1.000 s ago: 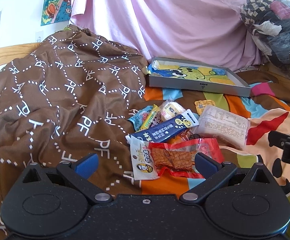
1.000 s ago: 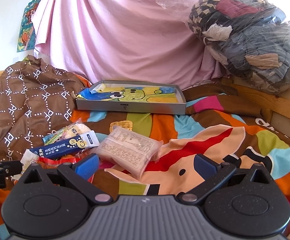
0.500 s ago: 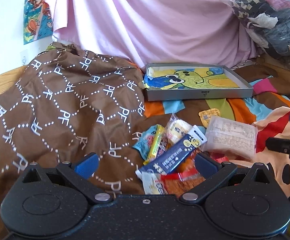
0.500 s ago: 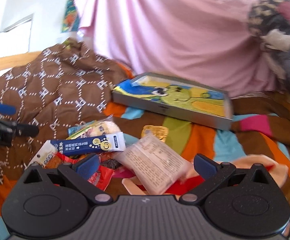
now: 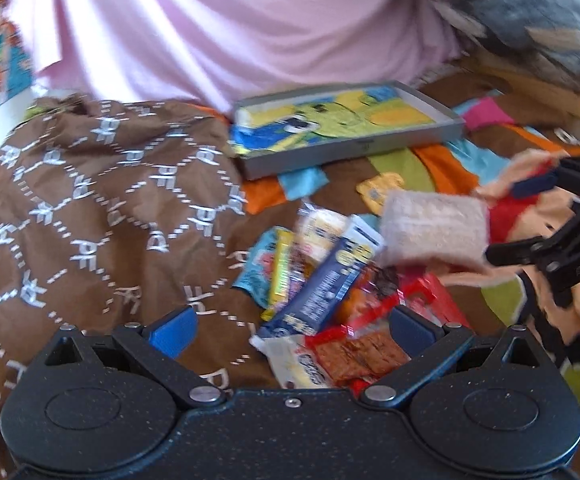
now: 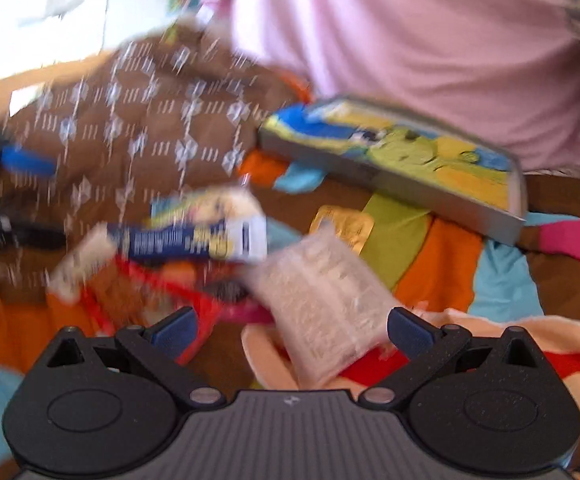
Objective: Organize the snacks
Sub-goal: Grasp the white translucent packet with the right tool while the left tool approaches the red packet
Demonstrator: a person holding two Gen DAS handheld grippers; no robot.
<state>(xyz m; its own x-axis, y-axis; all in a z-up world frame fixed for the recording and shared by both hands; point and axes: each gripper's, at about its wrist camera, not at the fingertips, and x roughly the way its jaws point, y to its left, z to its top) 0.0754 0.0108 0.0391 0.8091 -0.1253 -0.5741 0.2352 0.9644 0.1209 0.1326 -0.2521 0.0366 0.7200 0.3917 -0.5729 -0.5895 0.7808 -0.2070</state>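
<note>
Though both views are blurred, the layout reads clearly enough.

Landmark: grey tray [image 5: 353,148] with a cartoon liner, on the bedspread [image 5: 441,160] in front of the pink sheet [image 5: 230,28].
Snack pile: near the tray's front edge, on the bedspread beside the brown blanket [image 5: 90,200].
Blue pack [image 5: 325,284]: long, lying on top of the pile, slanting away from the tray.
Red pack [image 5: 369,352]: at the pile's far end from the tray, partly under the blue pack.
Pale pack [image 6: 321,300]: flat, clear wrapper, at the pile's side, nearer the tray than the red pack.
Yellow sachet [image 6: 343,226]: alone, between the pale pack and the tray.
Left tool [image 5: 291,328]: wide, holding nothing, over the red pack.
Right tool [image 6: 290,330]: wide, holding nothing, the pale pack's near end between its fingers; contact cannot be told.
</note>
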